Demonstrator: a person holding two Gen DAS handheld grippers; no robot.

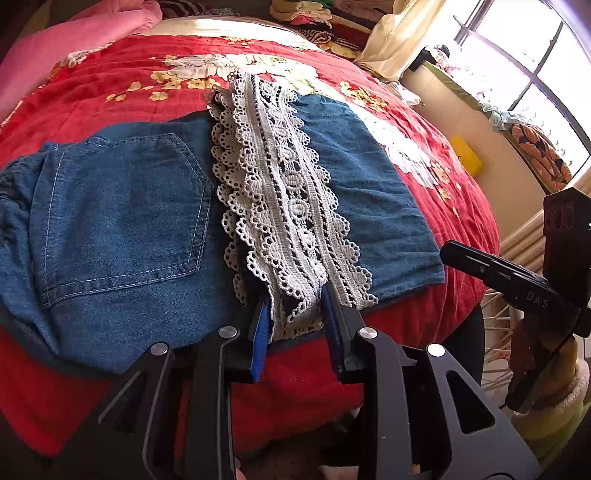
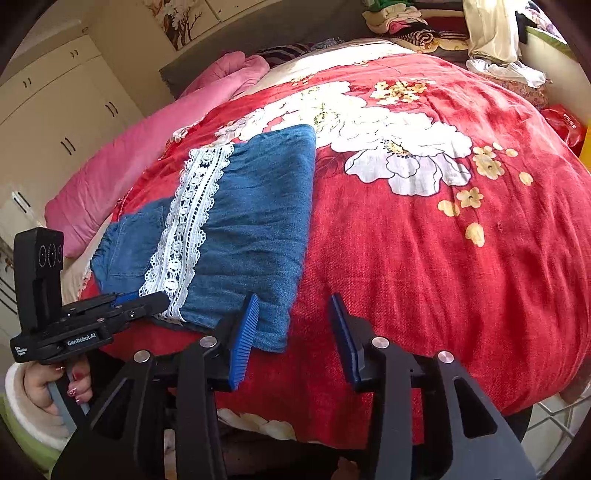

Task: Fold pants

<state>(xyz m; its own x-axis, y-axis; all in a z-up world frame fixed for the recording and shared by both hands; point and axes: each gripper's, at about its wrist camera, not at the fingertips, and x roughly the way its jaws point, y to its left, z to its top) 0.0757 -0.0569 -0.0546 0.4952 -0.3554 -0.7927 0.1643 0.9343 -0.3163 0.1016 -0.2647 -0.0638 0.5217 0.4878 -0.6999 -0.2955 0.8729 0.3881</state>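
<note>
Pants (image 1: pixel 122 218) lie folded, lace trim (image 1: pixel 288 206) running lengthwise away.

One pair of denim pants (image 1: pixel 122 206), one lace trim (image 1: pixel 284 206), one red floral quilt (image 2: pixel 424 240), one pink blanket (image 2: pixel 147 147), two grippers, left gripper (image 1: pixel 295 317), right gripper (image 2: pixel 291 325)

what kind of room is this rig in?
Most likely a home bedroom: the denim pants lie on a bed under a red floral quilt, white wardrobe doors stand along the wall, and folded clothes are piled at the far end.

"GenRobot.AI" is printed on the left gripper (image 2: pixel 146 301).
</note>
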